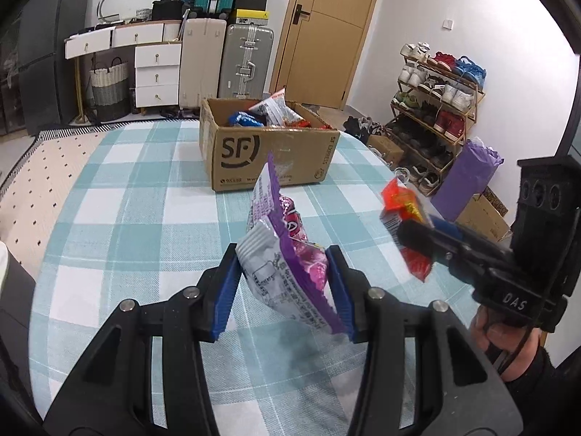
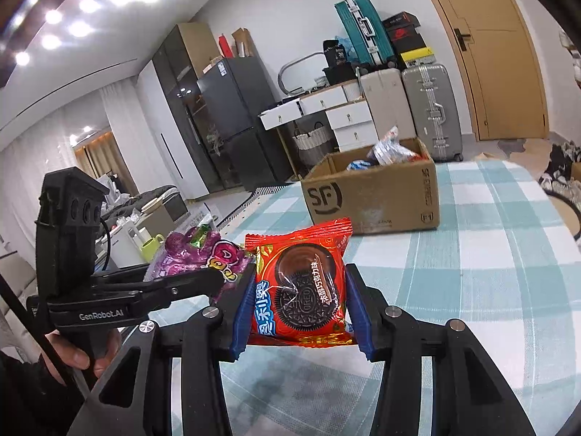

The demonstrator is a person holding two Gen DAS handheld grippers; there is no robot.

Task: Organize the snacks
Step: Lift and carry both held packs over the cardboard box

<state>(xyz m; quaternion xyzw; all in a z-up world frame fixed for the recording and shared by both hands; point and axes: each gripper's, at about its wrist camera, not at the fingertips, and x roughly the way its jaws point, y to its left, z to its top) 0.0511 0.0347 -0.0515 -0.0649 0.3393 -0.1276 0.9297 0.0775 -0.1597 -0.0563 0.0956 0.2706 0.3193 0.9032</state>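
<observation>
My left gripper (image 1: 285, 287) is shut on a purple and silver snack bag (image 1: 283, 250), held above the checked tablecloth. My right gripper (image 2: 299, 301) is shut on a red Oreo packet (image 2: 301, 287), also held above the table. The right gripper shows at the right of the left wrist view (image 1: 417, 241) with the red packet (image 1: 403, 205). The left gripper and purple bag (image 2: 203, 261) show at the left of the right wrist view. An open cardboard SF box (image 1: 268, 156) with several snack packs stands ahead on the table; it also shows in the right wrist view (image 2: 377, 196).
The round table (image 1: 120, 196) has a teal and white checked cloth. Beyond it stand suitcases (image 1: 247, 61), white drawers (image 1: 158, 69), a wooden door (image 1: 326, 29), a shoe rack (image 1: 435, 109) and a purple bag (image 1: 464, 181) on the floor.
</observation>
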